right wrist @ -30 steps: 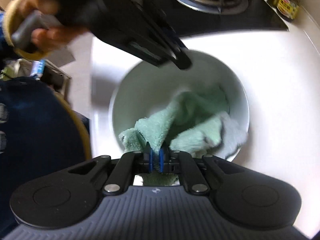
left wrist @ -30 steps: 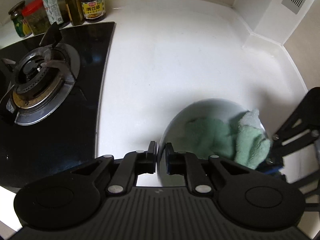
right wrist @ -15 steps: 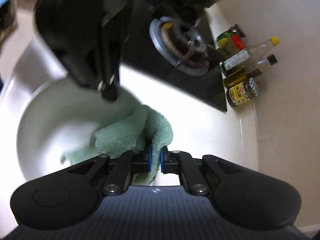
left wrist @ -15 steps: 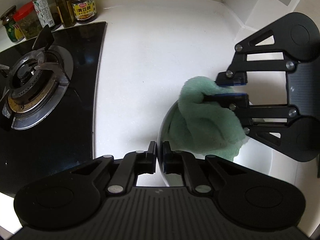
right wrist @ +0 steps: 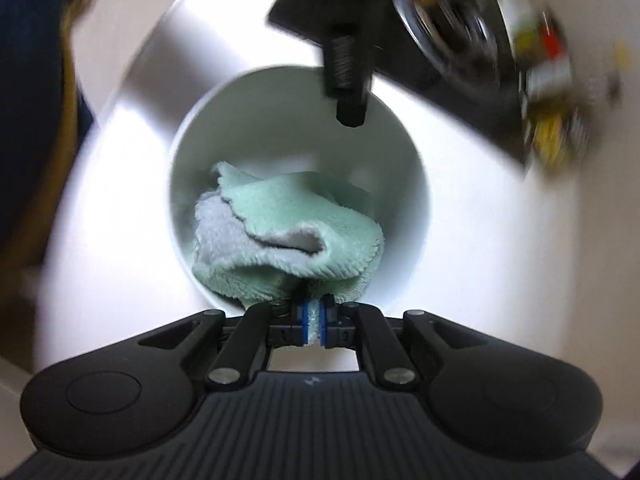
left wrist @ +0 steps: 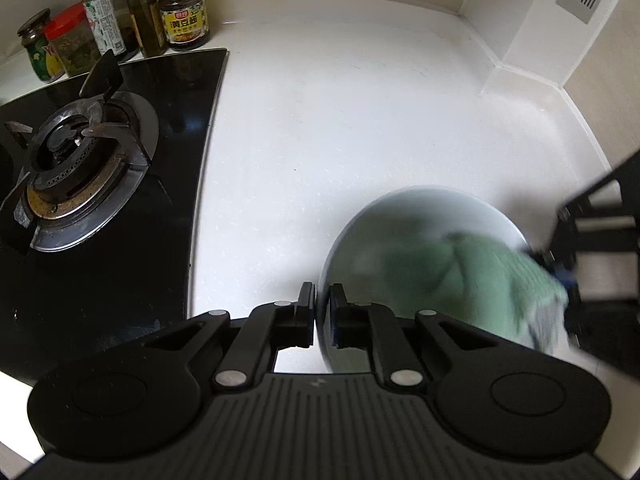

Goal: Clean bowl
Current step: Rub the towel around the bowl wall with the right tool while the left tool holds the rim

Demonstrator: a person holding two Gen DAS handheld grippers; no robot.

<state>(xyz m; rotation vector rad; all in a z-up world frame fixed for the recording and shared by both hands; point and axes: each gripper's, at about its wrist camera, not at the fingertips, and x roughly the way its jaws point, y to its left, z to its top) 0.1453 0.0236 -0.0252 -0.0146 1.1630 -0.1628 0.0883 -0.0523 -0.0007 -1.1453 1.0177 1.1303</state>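
Observation:
A white bowl point(left wrist: 384, 224) stands on the white counter, and a green cloth point(left wrist: 480, 276) lies bunched inside it. My left gripper point(left wrist: 322, 310) straddles the bowl's near-left rim, one finger inside and one outside; its jaws are opening slightly with the rim still pinched between them. In the right wrist view the bowl point(right wrist: 280, 128) lies straight below, with the left gripper point(right wrist: 350, 116) at its far rim. My right gripper point(right wrist: 315, 320) is closing its blue pads on a fold of the cloth point(right wrist: 288, 232) at the near wall. In the left wrist view the right gripper point(left wrist: 560, 274) shows blurred at the right rim.
A black gas hob point(left wrist: 80, 160) takes up the counter's left side, with jars and bottles point(left wrist: 184, 20) behind it. A boxed wall corner point(left wrist: 532, 40) rises at the back right. White counter point(left wrist: 360, 100) stretches beyond the bowl. Someone's dark blue clothing point(right wrist: 28, 80) is at the counter's edge.
The right gripper has swept the cloth from the bowl's far rim down to its right side, rolling as it went. The left gripper has kept its place on the rim.

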